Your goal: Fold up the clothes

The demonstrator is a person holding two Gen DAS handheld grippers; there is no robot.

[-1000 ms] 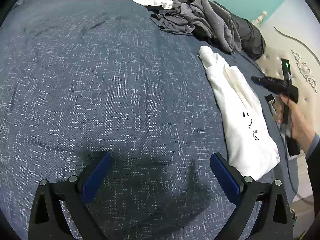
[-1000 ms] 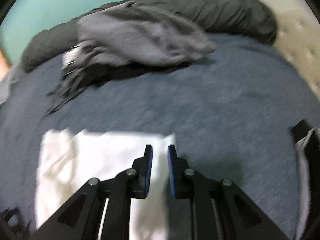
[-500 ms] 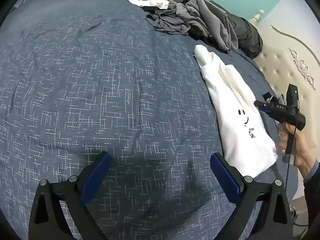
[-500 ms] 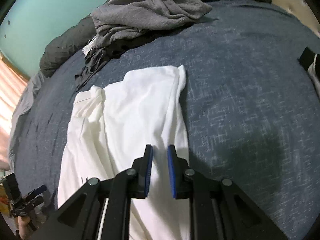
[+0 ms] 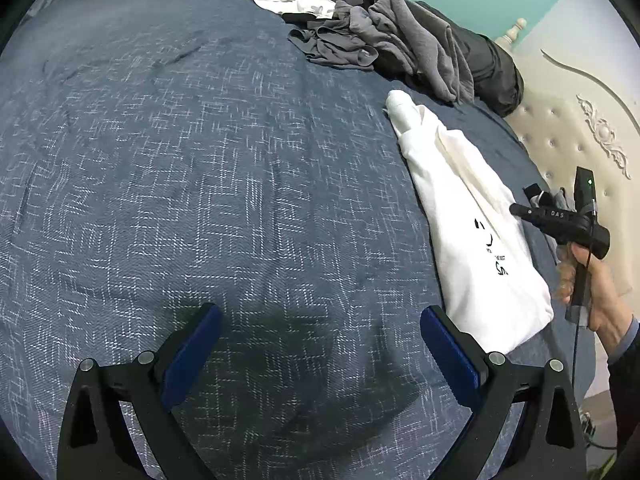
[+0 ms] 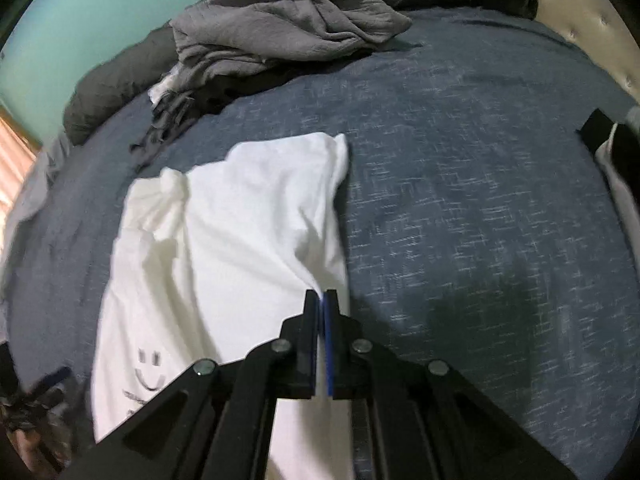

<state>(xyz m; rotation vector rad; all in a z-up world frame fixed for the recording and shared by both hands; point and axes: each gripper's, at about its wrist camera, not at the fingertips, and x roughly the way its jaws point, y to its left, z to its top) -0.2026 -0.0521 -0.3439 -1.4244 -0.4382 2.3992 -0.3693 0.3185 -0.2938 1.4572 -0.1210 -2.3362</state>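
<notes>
1. A white T-shirt [image 6: 224, 248], partly folded lengthwise with a smiley print near its hem, lies flat on the blue woven bedspread [image 5: 200, 184], toward the side by the cream tufted headboard [image 5: 576, 148].
2. The right gripper [image 6: 322, 300] has its jaws pressed together on the shirt's long right edge; the cloth puckers into a ridge running up from the pads.
3. The left gripper [image 5: 318, 332] hangs over bare bedspread well apart from the shirt, its blue-padded fingers spread wide with nothing between them.
4. A heap of grey clothes [image 6: 280, 28] lies beyond the shirt's far end, against a dark rolled duvet [image 5: 492, 64].
5. A teal wall [image 6: 92, 4] rises behind the bed.
</notes>
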